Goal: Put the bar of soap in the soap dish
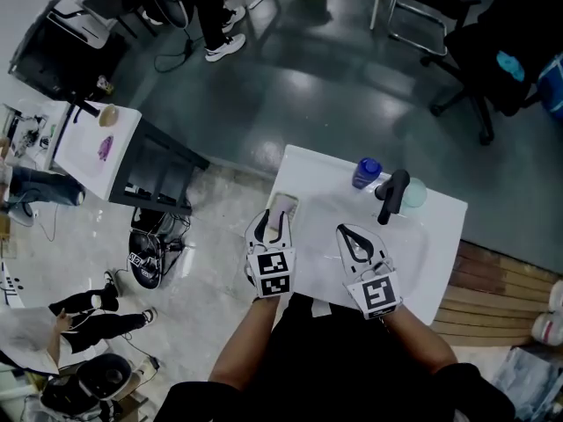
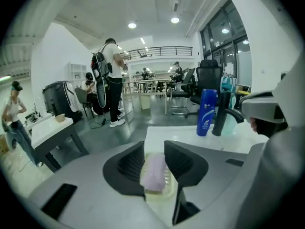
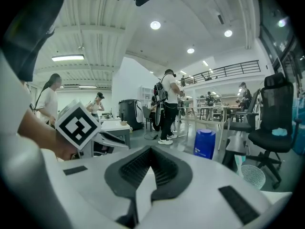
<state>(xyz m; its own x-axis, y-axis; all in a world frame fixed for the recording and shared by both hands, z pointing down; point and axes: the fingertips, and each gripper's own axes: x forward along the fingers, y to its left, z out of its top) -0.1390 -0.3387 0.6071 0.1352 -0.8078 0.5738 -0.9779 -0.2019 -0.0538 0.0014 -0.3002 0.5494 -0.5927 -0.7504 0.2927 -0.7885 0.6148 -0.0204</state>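
Observation:
A pale lilac bar of soap (image 2: pixel 153 171) lies in the cream soap dish (image 2: pixel 167 179) at the left edge of the white counter (image 1: pixel 440 227). In the head view the dish (image 1: pixel 283 206) sits just beyond my left gripper (image 1: pixel 274 225). In the left gripper view, that gripper (image 2: pixel 154 162) hovers above the dish with its jaws apart. The soap shows in the gap, and the pads do not press on it. My right gripper (image 1: pixel 356 243) hangs over the basin beside it. Its jaws (image 3: pixel 151 163) are together with nothing between them.
A blue bottle (image 1: pixel 367 172), a black faucet (image 1: pixel 392 196) and a pale green cup (image 1: pixel 413 192) stand at the counter's far side. A white side table (image 1: pixel 97 148) stands to the left. A black office chair (image 1: pixel 493 69) is at the far right. People stand around the room.

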